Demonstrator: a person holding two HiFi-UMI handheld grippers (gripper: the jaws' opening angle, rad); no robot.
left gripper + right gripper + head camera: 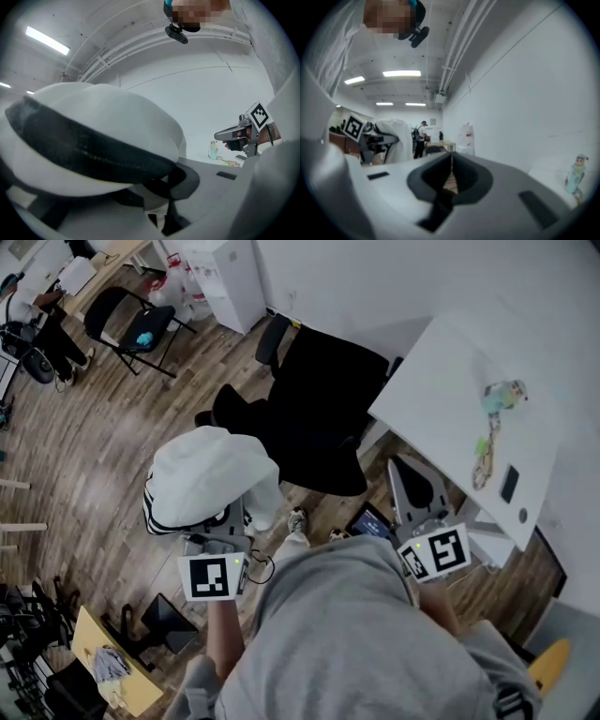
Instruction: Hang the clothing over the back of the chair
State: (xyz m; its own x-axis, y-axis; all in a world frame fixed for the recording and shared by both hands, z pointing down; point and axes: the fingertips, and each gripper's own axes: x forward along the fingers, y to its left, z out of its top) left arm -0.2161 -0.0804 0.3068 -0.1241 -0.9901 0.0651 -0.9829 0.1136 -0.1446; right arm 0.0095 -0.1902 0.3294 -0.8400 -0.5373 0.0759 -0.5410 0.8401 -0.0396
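A white garment with black stripes point(202, 479) hangs bunched from my left gripper point(228, 518), which is shut on it; the cloth hides the fingertips. In the left gripper view the same garment point(93, 136) fills the left half. The black office chair point(323, 409) stands just beyond and to the right of the garment, on the wood floor. My right gripper point(404, 467) is to the right of the chair, near the table's edge, shut with nothing between its jaws. In the right gripper view, the right gripper point(451, 164) has its two jaws meeting on a thin line.
A white table point(450, 381) at the right carries a small bottle-like figure point(503, 395), a lanyard point(485, 457) and a small dark item point(509, 483). A black folding chair point(131, 320) and a white cabinet point(230, 277) stand at the back left. A yellow stand point(103, 662) is at the lower left.
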